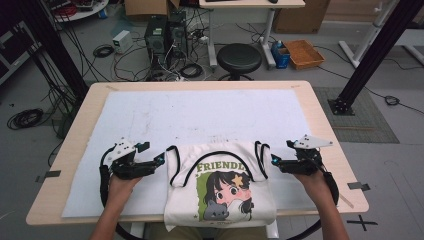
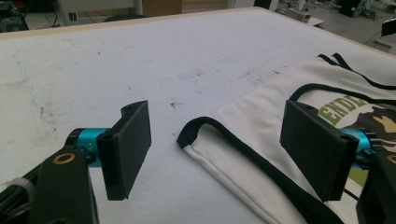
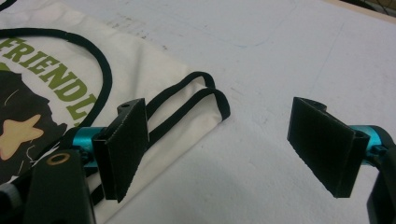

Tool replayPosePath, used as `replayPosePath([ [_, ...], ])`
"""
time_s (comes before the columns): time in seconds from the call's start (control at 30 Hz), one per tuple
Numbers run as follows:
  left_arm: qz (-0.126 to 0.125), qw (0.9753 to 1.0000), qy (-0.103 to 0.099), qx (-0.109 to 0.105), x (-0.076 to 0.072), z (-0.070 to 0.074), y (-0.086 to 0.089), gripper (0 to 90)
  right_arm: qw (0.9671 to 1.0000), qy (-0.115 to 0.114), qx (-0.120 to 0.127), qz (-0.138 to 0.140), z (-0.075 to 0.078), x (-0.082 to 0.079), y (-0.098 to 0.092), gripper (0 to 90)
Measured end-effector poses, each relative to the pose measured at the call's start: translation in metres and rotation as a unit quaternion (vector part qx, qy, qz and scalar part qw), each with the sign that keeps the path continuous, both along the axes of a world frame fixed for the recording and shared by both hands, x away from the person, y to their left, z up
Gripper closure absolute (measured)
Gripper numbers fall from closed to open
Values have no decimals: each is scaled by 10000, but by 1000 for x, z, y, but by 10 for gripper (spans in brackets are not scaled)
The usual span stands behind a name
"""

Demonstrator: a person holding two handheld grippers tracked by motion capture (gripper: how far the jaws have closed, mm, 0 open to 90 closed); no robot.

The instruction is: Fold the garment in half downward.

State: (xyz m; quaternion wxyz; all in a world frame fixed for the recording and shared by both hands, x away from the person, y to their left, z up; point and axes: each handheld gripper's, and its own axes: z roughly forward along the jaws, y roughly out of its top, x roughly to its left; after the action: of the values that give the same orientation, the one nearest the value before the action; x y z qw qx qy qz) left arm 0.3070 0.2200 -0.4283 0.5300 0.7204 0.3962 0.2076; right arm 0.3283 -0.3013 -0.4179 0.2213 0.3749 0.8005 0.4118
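- While the white shirt lay flat at the near middle of the table, its bottom hung over the near edge, so its long way ran from near to far.
- The left gripper sat just left of the left strap, jaws spread wide, holding nothing.
- The right gripper sat just right of the right strap, jaws spread too (both looked about equally near).
- Each strap lay just inward of its own gripper.
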Motion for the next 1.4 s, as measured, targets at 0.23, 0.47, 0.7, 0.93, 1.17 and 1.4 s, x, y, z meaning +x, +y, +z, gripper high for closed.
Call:
replayPosePath([
  [0.23, 94, 9998, 177, 50, 10, 6, -4, 248, 9998, 143, 133, -62, 1, 9, 6, 203],
  [0.47, 208, 9975, 680, -26, 45, 5, -16, 257, 9994, 318, 137, 46, 3, 32, 23, 344],
  [0.7, 197, 9925, 1160, 338, 76, -11, -35, 278, 9961, 787, -396, 23, -9, 71, 58, 347],
  [0.93, -128, 9877, 1275, 899, 77, -19, -41, 429, 9901, 1164, -729, 273, -19, 78, 58, 503],
  [1.17, -224, 9869, 1182, 1074, 71, -22, -38, 608, 9874, 1469, -375, 459, -19, 74, 48, 709],
  [1.4, -370, 9875, 1488, 378, 68, -22, -27, 840, 9841, 1535, -332, 825, -19, 68, 39, 841],
])
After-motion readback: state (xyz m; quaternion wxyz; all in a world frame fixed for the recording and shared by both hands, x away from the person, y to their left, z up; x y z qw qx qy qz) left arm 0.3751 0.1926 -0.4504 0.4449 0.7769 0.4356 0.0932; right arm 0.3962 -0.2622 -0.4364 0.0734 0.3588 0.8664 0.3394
